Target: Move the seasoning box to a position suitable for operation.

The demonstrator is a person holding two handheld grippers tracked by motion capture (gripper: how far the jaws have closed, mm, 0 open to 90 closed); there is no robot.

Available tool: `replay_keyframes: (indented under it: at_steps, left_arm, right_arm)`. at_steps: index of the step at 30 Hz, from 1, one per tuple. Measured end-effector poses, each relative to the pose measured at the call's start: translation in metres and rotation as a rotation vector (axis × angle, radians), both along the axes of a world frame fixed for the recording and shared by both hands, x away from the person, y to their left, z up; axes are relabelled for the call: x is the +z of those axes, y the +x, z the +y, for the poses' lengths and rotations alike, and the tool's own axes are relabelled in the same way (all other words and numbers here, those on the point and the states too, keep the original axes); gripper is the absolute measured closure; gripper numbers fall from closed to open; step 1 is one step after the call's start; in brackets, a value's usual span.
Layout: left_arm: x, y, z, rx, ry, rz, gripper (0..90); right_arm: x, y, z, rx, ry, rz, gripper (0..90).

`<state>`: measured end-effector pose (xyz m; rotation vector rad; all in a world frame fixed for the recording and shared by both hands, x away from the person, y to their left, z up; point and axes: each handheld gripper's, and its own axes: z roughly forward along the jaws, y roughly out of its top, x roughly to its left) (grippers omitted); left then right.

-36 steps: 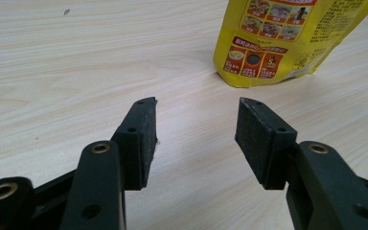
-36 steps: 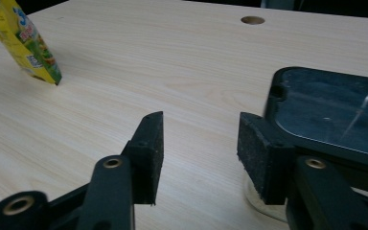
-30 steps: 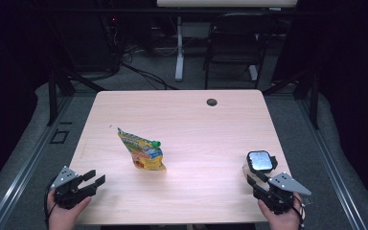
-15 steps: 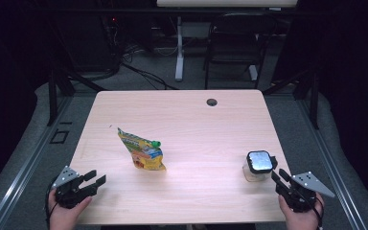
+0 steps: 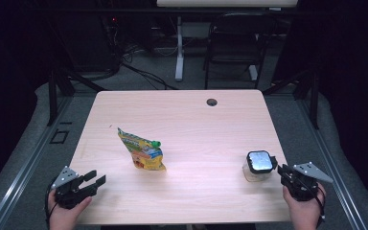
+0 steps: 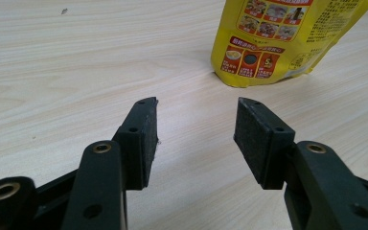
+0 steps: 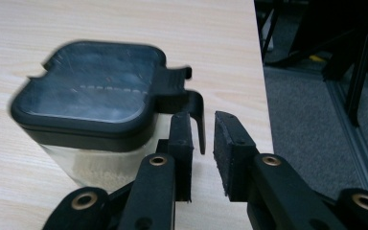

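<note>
The small clear plastic jar with a black square lid stands upright near the right edge of the pale wooden table, close to my side of it. Its lid has a little black tab that sticks out and bends down on the side nearest to my right tongs. In the right gripper view I see pale stuff at the bottom of the jar, but I cannot tell what it is. My right tongs sit just beside the jar, right next to that tab. Their jaws are a little bit apart and hold nothing, and I cannot tell if one jaw touches the tab. My right hand holds them by the right corner of the table. The yellow plastic pouch with food pictures and a green cap stands up near the middle of the table, well apart from the jar. My left tongs are at the front left corner of the table, with my left hand behind them. In the left gripper view their jaws are wide apart with nothing between them, and they point at the bottom of the pouch, which is near but not touching. A small dark round hole is in the far side of the table.
</note>
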<state>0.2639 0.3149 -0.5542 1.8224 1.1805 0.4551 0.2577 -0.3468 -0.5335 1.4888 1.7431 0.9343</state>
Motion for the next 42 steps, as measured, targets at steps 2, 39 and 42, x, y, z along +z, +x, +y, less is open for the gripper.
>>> replay_keyframes:
  at_steps: [2,39,42]
  left_arm:
    - [-0.001,0.000,0.001,0.003,-0.005,0.002,50.2]
    - [-0.002,0.002,0.000,0.010,-0.005,0.009,50.5]
    - [-0.002,0.002,0.000,0.009,-0.005,0.007,50.5]
  right_arm:
    - [-0.006,0.002,-0.002,-0.002,0.022,0.004,76.9]
    - [-0.023,0.030,0.021,0.019,-0.038,0.047,85.9]
    - [-0.022,0.029,0.029,0.042,-0.052,0.054,86.2]
